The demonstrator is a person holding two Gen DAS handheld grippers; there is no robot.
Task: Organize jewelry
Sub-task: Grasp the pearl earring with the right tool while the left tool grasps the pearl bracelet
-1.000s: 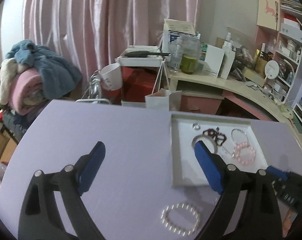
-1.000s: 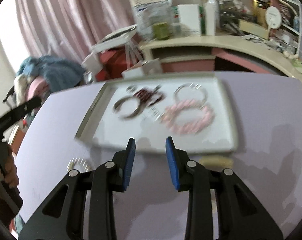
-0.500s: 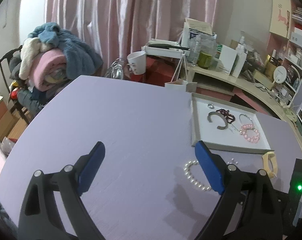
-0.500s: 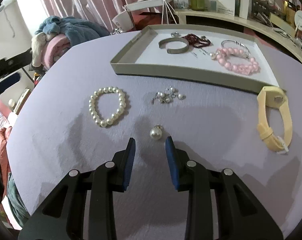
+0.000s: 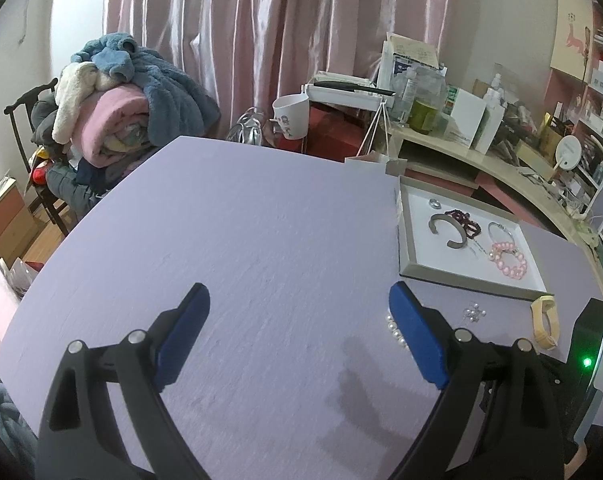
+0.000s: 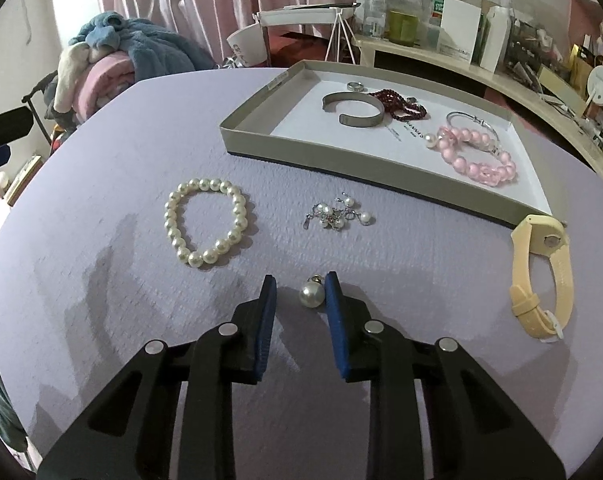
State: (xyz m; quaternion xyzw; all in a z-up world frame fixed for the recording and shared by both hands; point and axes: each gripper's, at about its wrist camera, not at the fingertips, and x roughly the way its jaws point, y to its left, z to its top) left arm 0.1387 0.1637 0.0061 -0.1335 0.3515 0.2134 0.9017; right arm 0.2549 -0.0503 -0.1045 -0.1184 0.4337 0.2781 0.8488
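A single pearl pendant (image 6: 311, 295) lies on the lilac table (image 6: 101, 160) between the blue fingers of my right gripper (image 6: 300, 280). The jaws are closing; the pearl rests against the right pad, with a gap to the left pad. Beyond it lie a white pearl bracelet (image 6: 205, 226), a small pearl charm chain (image 6: 337, 214) and a yellow watch strap (image 6: 541, 276). The grey tray (image 6: 341, 168) holds a grey cuff (image 6: 355, 110), a ring, a dark red bead bracelet (image 6: 401, 104), a silver bangle and a pink bead bracelet (image 6: 477, 152). My left gripper (image 5: 298, 290) hangs wide open over bare table, left of the tray (image 5: 461, 278).
A chair piled with blankets (image 5: 121, 100) stands past the table's far left edge. A white cup (image 5: 289, 116) and a cluttered desk (image 5: 481, 148) stand behind the table. A black device with a green light (image 5: 589, 360) sits at the right in the left wrist view.
The right gripper pulled back from the tray and came down around the pearl pendant, its jaws narrowing. The left gripper drew back and to the left, away from the tray.
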